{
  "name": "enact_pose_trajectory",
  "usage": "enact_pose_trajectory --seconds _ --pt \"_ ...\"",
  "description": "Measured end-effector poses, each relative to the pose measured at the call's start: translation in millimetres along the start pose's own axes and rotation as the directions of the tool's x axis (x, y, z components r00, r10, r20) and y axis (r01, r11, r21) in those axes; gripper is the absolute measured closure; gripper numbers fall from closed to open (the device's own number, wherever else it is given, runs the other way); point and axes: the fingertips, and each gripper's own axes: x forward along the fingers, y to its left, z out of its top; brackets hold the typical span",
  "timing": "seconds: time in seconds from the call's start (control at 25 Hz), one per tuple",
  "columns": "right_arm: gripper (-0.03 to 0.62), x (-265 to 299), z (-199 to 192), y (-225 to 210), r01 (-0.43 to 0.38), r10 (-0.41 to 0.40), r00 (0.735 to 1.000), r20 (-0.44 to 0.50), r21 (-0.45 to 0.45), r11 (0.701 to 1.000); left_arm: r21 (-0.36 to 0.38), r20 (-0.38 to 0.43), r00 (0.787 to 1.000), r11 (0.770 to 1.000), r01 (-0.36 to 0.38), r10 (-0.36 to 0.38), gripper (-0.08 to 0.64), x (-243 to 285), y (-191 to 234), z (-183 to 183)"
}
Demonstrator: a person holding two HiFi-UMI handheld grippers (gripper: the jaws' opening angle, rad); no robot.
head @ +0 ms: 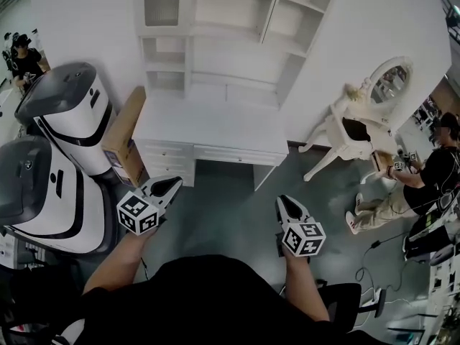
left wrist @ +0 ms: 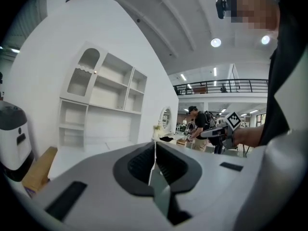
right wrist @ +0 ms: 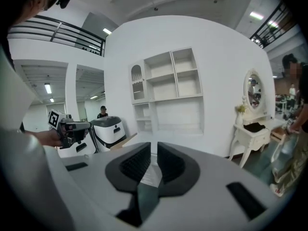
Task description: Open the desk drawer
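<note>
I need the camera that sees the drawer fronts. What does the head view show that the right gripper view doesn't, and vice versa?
Head view only: the desk's drawer fronts, all shut. Right gripper view only: the balcony railing and ceiling lights. Both: the white shelf unit, the vanity and the left gripper.

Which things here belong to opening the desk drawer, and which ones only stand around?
For the job: desk, drawer, left gripper, right gripper.

Only standing around: cardboard box, white machine, dressing table, mirror, shelves.
</note>
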Motion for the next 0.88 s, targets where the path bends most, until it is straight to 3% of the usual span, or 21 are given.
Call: enact_pose_trajectory --seconds 0.48,0.88 --pt "0.568 19.3 -11.0 6.4 0.081 -0.080 0.997 -0.017 0.050 0.995 -0.002 -0.026 0.998 0.998 0.057 -0.057 0.543 4.5 34.5 0.2" --pt "0.568 48.5 -9.9 10.2 0.069 -0.067 0.997 -0.035 0.052 0.996 -0.025 -0.054 0.996 0.998 0.063 -0.064 0.543 4.6 53.5 -13.6"
